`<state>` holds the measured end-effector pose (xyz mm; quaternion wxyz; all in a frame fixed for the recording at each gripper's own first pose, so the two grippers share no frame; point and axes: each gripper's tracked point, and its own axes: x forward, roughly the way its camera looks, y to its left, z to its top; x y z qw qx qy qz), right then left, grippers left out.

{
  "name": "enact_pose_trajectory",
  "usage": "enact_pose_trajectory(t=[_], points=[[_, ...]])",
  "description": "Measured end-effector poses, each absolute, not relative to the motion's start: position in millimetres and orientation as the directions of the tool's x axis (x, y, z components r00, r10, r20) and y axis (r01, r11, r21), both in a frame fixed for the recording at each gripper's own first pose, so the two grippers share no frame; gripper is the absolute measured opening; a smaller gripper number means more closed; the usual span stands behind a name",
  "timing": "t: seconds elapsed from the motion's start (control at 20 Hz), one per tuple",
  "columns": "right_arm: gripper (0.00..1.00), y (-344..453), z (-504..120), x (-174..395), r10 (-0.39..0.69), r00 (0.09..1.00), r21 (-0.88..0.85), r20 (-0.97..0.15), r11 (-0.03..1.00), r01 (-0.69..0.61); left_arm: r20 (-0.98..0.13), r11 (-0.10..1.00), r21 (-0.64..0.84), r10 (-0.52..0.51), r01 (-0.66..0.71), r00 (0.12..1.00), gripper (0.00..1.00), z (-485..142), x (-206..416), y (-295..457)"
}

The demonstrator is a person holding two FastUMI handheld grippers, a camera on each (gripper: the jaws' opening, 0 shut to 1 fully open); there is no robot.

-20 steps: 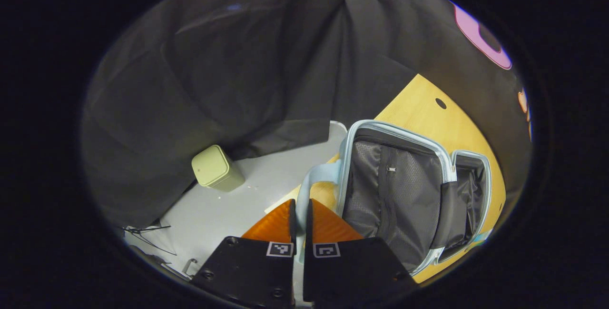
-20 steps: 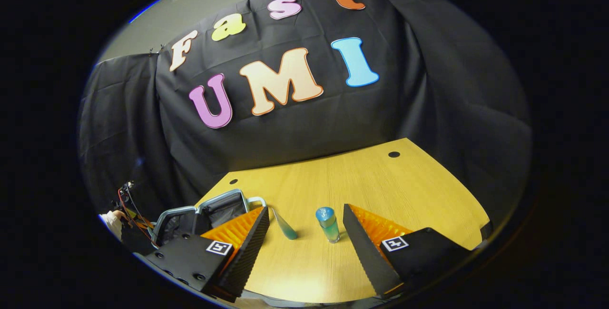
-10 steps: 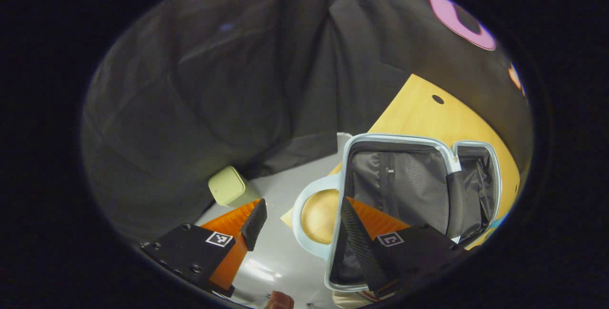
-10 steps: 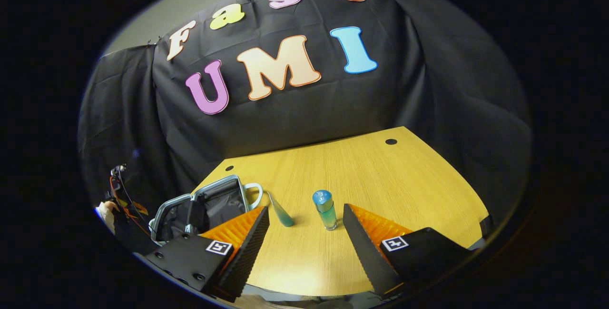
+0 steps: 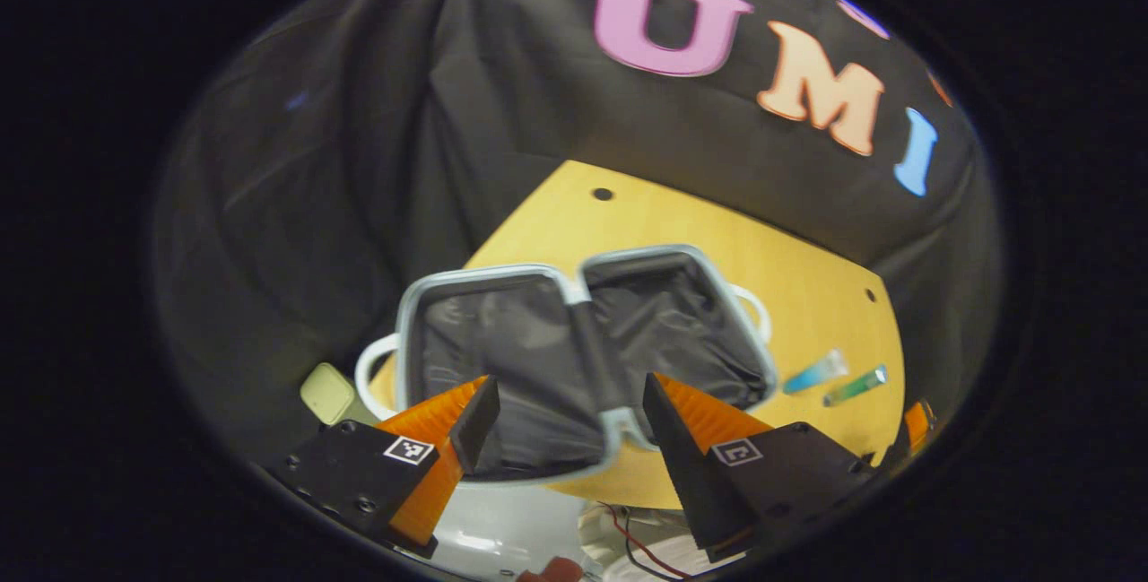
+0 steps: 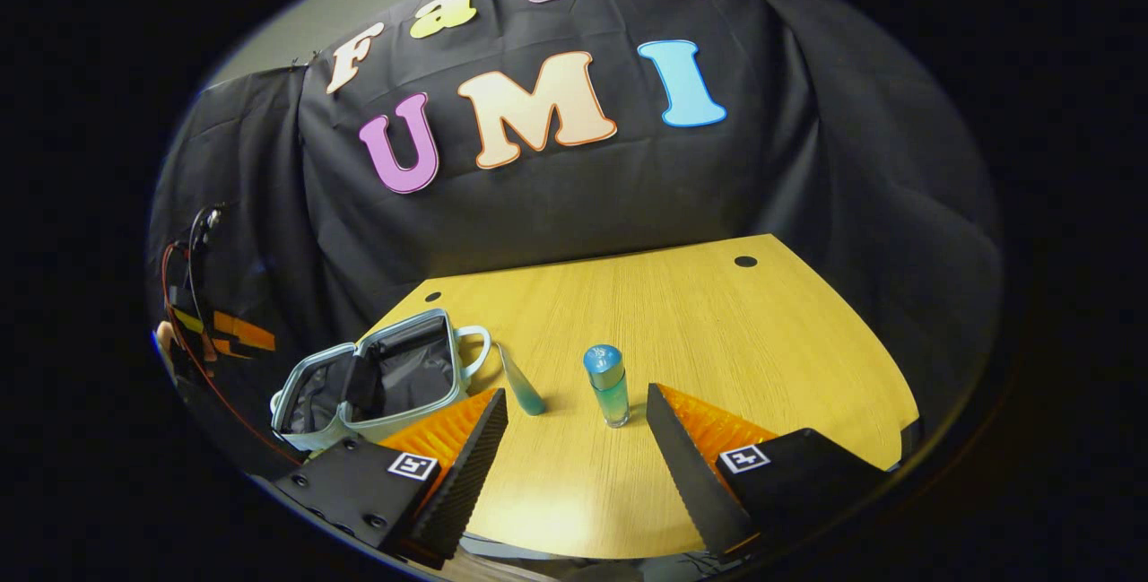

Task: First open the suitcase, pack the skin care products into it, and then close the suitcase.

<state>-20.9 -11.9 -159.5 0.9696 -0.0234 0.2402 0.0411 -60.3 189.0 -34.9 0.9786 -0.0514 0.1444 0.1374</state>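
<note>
The small light-blue suitcase (image 5: 574,349) (image 6: 377,371) lies wide open on the wooden table (image 6: 700,331), both black-lined halves facing up, one half reaching over the table's left edge. My left gripper (image 5: 560,412) hovers open just in front of the case with nothing between its fingers. A blue-capped bottle (image 6: 608,383) (image 5: 856,385) stands upright on the table and a teal tube (image 6: 520,385) (image 5: 814,373) lies between it and the case. My right gripper (image 6: 574,438) is open, low over the table's near edge, the bottle a little beyond its fingertips.
A pale green bin (image 5: 327,394) stands on the floor left of the table. Red and black cables (image 5: 628,537) hang below the table's near edge. The left gripper with its cable (image 6: 206,331) appears at the far left of the right gripper view.
My left gripper let go of the suitcase handle, opened, and swung round to face the open case and the table. The right gripper stayed open and drifted slightly.
</note>
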Motion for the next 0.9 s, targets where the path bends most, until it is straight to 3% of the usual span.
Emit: enact_pose_trajectory(t=[0.05,0.3,0.4,0.7,0.8,0.9], points=[[0.98,-12,-161,-21,0.072,0.879,-0.02,-0.471,0.996,-0.092,-0.287,0.97,-0.047,0.215,-0.238,0.934,0.96,-31,-55,161],[0.94,-20,-166,-23,0.085,0.868,-0.018,-0.49,0.994,-0.108,-0.29,1.0,0.016,-0.008,0.014,0.957,0.95,-36,-29,31],[0.98,-27,-165,-24,0.079,0.871,-0.013,-0.485,0.995,-0.097,-0.295,0.995,0.056,-0.062,0.082,0.953,0.96,-48,-11,4],[0.98,-34,-179,-26,0.089,0.844,0.026,-0.529,0.996,-0.088,-0.311,0.971,0.115,-0.165,0.21,0.936,0.96,-75,41,-64],[0.94,-38,-183,-23,0.089,0.84,0.03,-0.535,0.996,-0.086,-0.325,0.966,0.124,-0.175,0.226,0.929,0.96,-86,59,-76],[0.98,-44,-190,-18,0.082,0.832,0.029,-0.549,0.996,-0.08,-0.323,0.968,0.131,-0.162,0.213,0.933,0.96,-96,79,-83]])
